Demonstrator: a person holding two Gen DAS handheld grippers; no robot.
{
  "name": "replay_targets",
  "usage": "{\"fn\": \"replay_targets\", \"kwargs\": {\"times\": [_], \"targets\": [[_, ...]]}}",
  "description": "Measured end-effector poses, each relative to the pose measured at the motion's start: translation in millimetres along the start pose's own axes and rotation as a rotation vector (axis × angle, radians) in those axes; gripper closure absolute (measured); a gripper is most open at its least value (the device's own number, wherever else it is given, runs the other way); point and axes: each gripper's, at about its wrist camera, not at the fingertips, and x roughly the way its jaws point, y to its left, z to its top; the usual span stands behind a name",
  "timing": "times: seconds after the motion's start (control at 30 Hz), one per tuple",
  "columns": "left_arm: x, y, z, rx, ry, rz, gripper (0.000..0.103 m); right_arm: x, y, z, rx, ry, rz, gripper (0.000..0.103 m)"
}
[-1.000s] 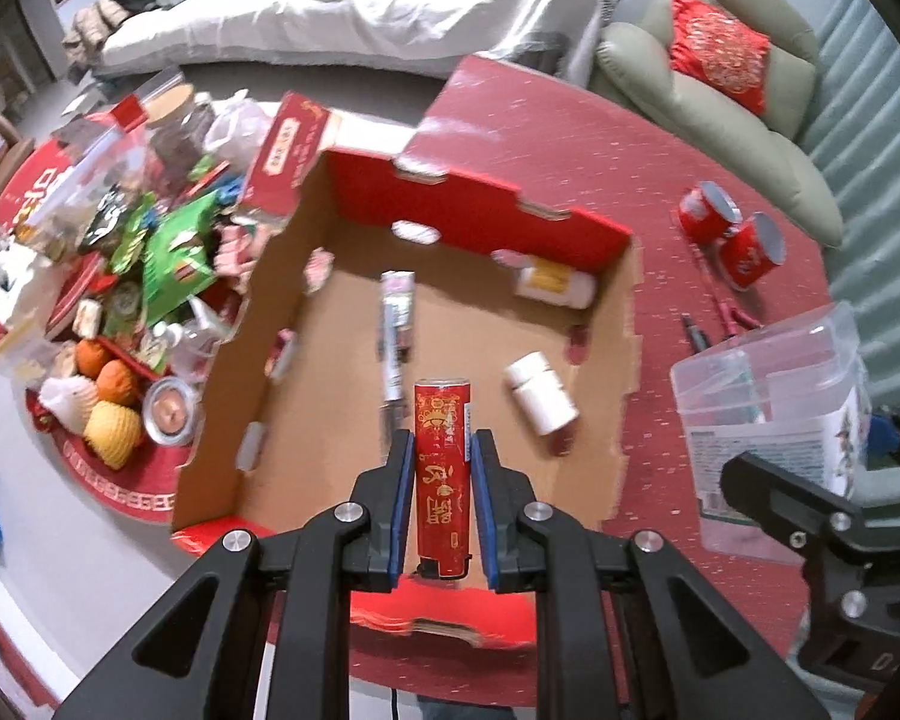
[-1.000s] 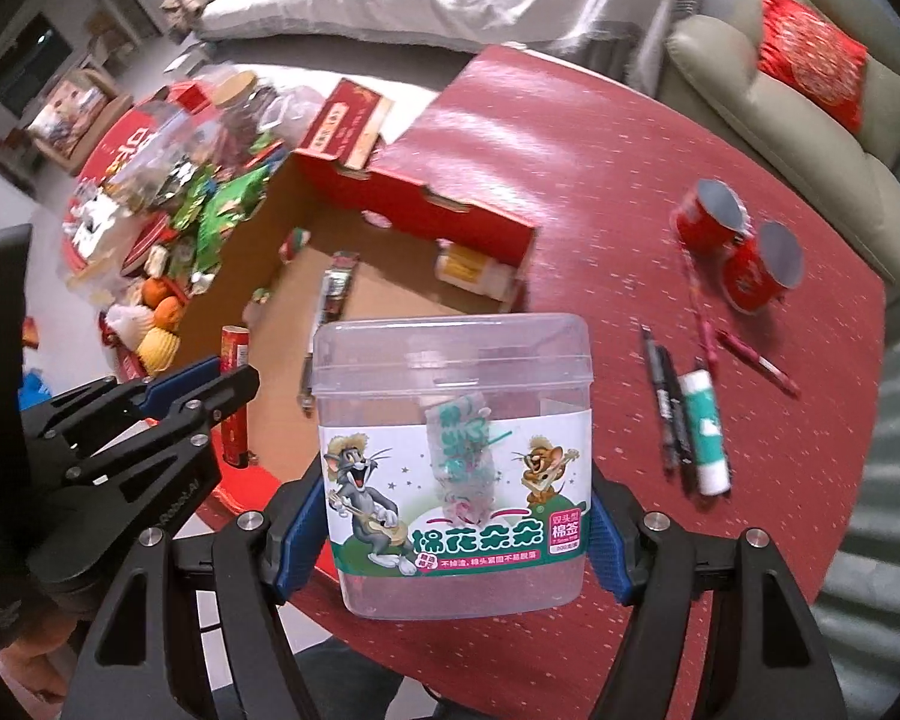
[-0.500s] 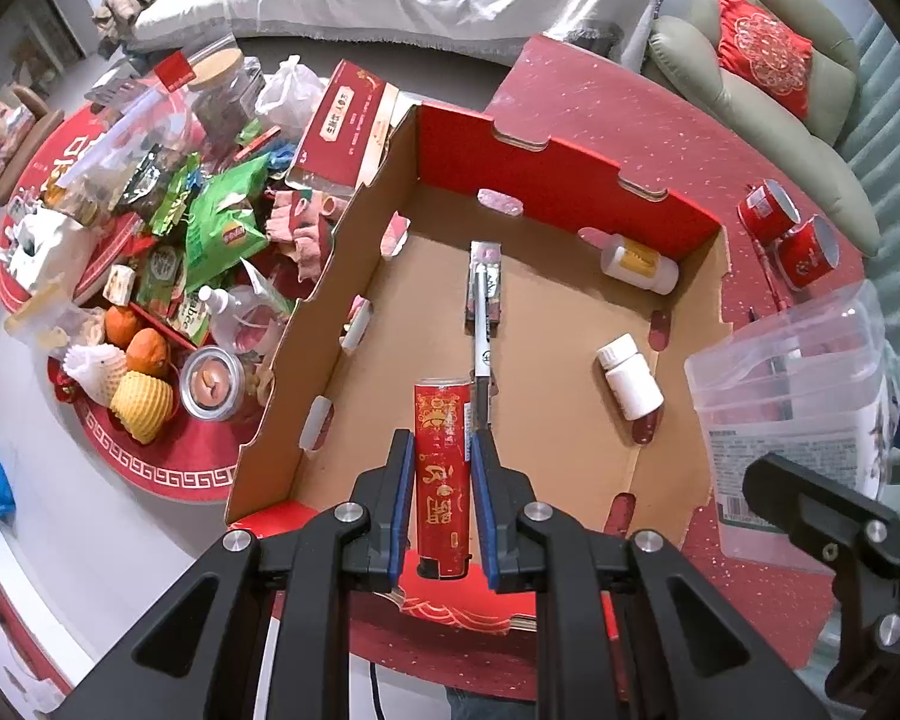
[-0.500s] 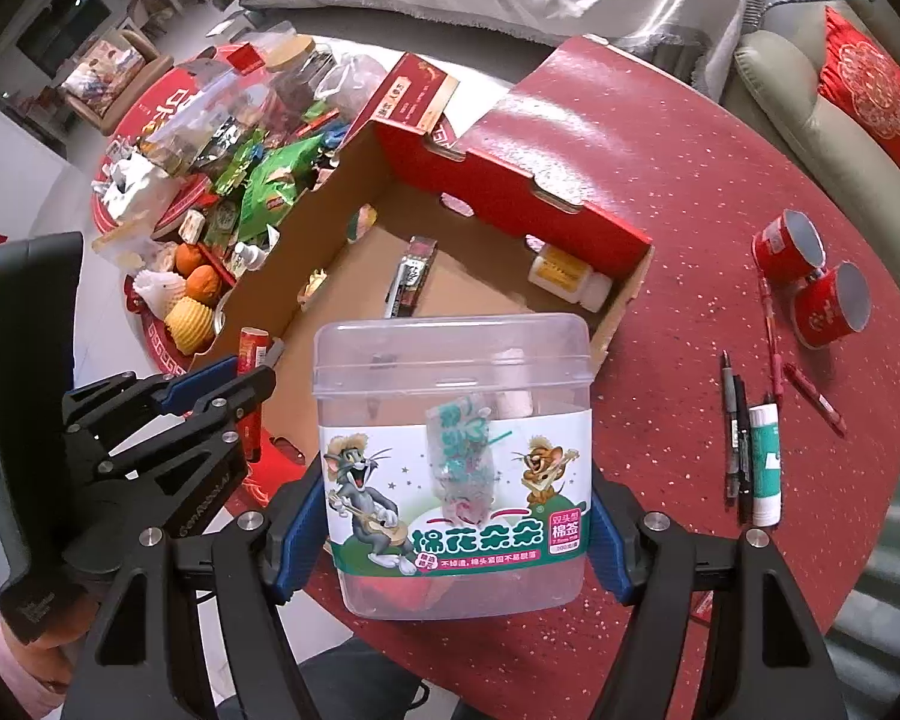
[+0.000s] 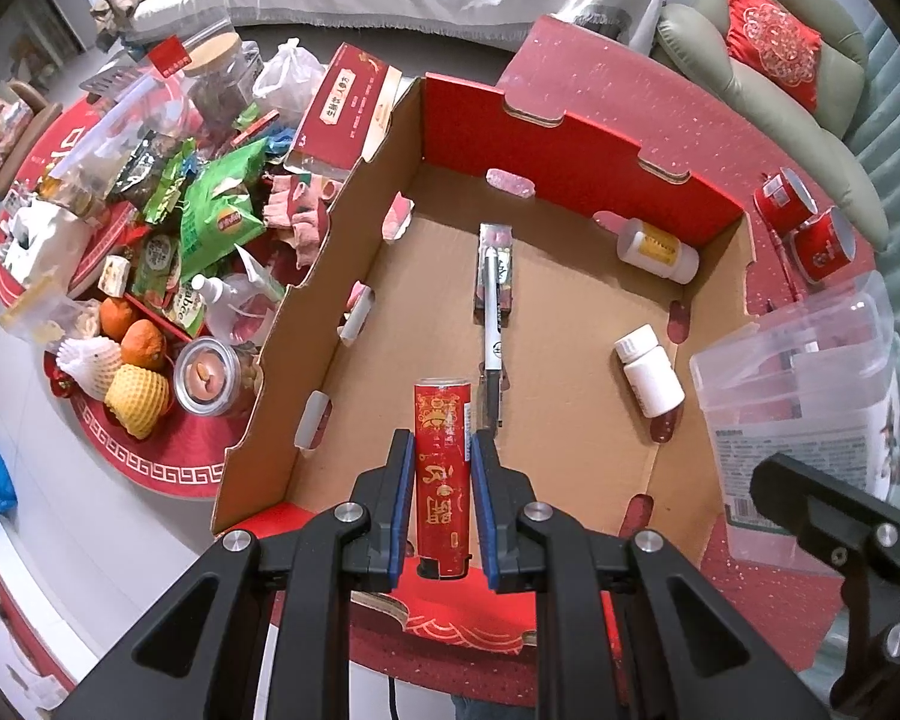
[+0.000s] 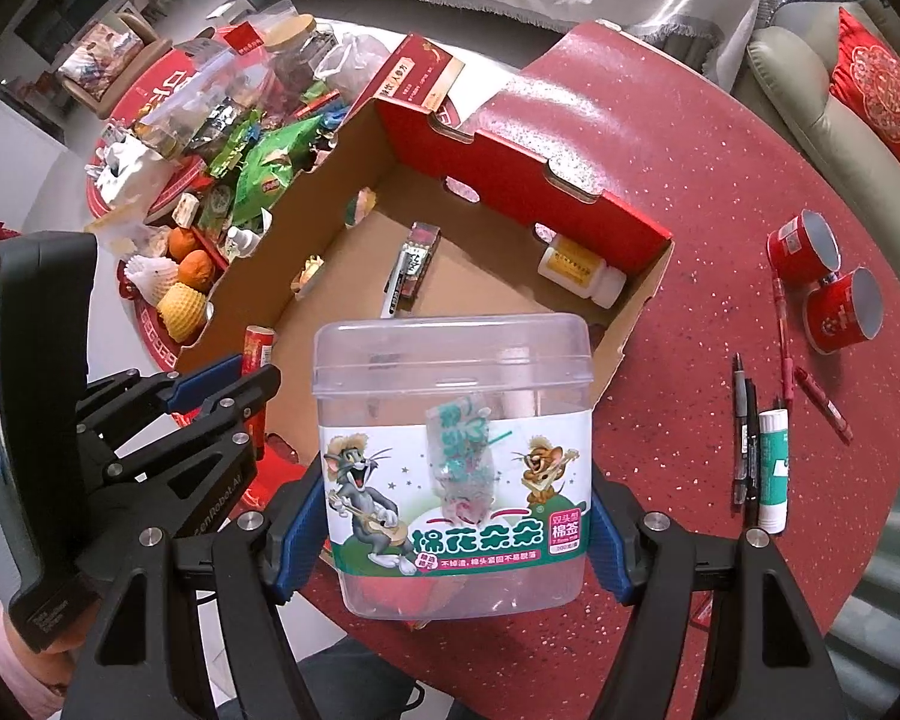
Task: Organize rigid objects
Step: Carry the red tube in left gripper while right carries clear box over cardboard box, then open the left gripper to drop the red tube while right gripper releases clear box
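My left gripper (image 5: 441, 462) is shut on a slim red can with gold print (image 5: 441, 468) and holds it above the near edge of an open cardboard box (image 5: 576, 138). The box holds two white bottles (image 5: 648, 369), (image 5: 657, 249) and a black pen (image 5: 492, 324). My right gripper (image 6: 453, 516) is shut on a clear plastic tub with a cartoon label (image 6: 453, 450), held above the box's near right corner. The left gripper (image 6: 210, 384) and the red can (image 6: 257, 348) also show in the right wrist view.
The box sits on a round red table (image 6: 690, 192). Two red cups (image 6: 822, 276), several pens (image 6: 747, 432) and a glue stick (image 6: 773, 468) lie at the right. Snacks and fruit (image 5: 168, 240) crowd a low red table at the left. A sofa (image 5: 768, 60) stands behind.
Both grippers have risen and pulled back with their loads; the box now looks smaller and lies fully in view below. Both grips are unchanged.
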Motion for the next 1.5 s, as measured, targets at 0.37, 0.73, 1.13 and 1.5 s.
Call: {"fn": "replay_targets", "kwargs": {"times": [0.37, 0.73, 1.13, 1.5], "targets": [[15, -5, 8, 0.007, 0.02, 0.01, 0.083, 16, -6, 8, 0.023, 0.028, -0.006, 0.03], [32, -8, 13, 0.036, 0.054, 0.023, 0.083, 33, -13, 17, 0.04, 0.055, -0.02, 0.03], [51, -7, 15, 0.043, 0.092, 0.04, 0.083, 57, -15, 24, 0.024, 0.093, -0.029, 0.03], [70, -12, 16, 0.062, 0.133, 0.073, 0.068, 81, -14, 35, -0.031, 0.121, -0.071, 0.03]]}}
